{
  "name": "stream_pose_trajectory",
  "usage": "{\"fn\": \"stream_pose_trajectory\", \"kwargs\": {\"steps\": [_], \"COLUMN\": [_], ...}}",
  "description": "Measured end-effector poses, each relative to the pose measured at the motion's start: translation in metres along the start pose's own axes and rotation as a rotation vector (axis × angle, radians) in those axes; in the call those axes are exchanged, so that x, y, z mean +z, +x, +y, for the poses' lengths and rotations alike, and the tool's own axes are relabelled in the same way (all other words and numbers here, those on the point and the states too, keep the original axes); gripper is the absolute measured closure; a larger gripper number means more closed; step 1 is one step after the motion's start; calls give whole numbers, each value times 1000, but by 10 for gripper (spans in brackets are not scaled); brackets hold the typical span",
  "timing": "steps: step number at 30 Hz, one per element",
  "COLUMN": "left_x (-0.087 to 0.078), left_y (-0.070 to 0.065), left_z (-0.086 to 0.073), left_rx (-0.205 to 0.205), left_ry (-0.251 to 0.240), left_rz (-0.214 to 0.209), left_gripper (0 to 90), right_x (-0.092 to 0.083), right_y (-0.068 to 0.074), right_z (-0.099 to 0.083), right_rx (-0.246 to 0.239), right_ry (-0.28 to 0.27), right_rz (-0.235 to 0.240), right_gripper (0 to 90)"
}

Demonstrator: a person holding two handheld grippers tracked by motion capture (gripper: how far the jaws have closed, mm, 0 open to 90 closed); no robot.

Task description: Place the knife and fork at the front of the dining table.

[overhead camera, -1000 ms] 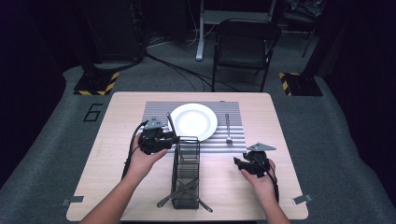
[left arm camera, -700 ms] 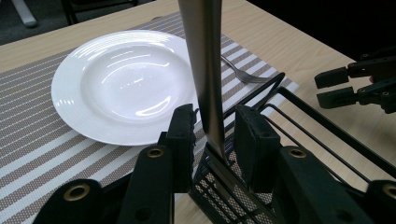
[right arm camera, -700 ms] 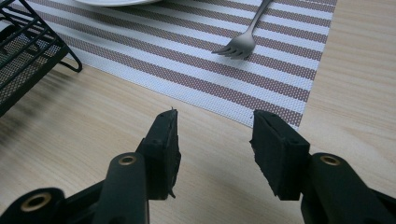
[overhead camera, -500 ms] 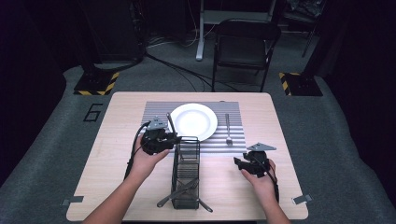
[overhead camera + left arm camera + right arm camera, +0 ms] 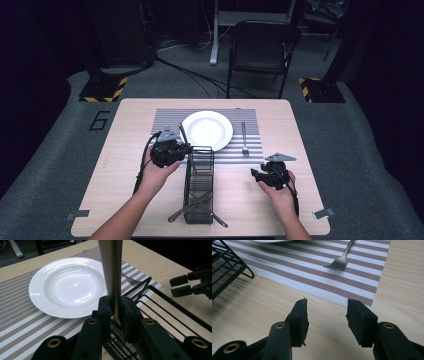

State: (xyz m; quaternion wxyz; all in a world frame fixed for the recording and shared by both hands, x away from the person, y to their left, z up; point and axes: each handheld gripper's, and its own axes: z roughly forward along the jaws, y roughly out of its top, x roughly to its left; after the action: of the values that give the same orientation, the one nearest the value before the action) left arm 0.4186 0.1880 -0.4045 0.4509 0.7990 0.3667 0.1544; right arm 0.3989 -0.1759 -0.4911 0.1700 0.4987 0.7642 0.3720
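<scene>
Your left gripper [image 5: 116,315] has just closed its jaws on the upright steel utensil handle [image 5: 111,277] at lower centre, above the black wire caddy [image 5: 199,182], so it looks ready to lift, while your right gripper [image 5: 327,315] waits half open and empty.

You are looking at a table [image 5: 125,150] lit from overhead while the room around it is sinking into near-black. The white plate [image 5: 67,285] is throwing streaky glare. The jaws close to both gripper cameras are blurring slightly, and soft shadows are lying beneath the basket [image 5: 227,270].

Plate [image 5: 207,130] on mat [image 5: 167,120], fork [image 5: 244,138] right, basket [image 5: 199,186] in front.
</scene>
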Motion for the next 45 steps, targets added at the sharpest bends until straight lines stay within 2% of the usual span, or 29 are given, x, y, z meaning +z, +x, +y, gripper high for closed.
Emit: {"fn": "stream_pose_trajectory", "kwargs": {"steps": [6, 15, 19, 26, 35, 45], "left_x": [-3, 0, 3, 3, -6, -21], "left_y": [-5, -9, -10, -12, -15, -16], "left_z": [-2, -1, 1, 5, 19, 32], "left_rx": [20, 22, 27, 26, 46, 37], "left_ry": [-8, -19, -24, -1, 6, 19], "left_rz": [-11, -32, -26, -35, -35, -45], "left_gripper": [807, 816, 816, 818, 819, 820], "right_x": [1, 1, 1, 1, 1, 1], "right_y": [0, -1, -2, -2, -3, -3], "right_z": [0, 0, -1, -1, -1, -1], "right_rx": [0, -1, 4, 8, 9, 12], "right_ry": [3, 6, 6, 5, 5, 4], "right_rz": [-1, 2, 2, 3, 9, 10], "right_gripper": [507, 507, 507, 507, 507, 508]}}
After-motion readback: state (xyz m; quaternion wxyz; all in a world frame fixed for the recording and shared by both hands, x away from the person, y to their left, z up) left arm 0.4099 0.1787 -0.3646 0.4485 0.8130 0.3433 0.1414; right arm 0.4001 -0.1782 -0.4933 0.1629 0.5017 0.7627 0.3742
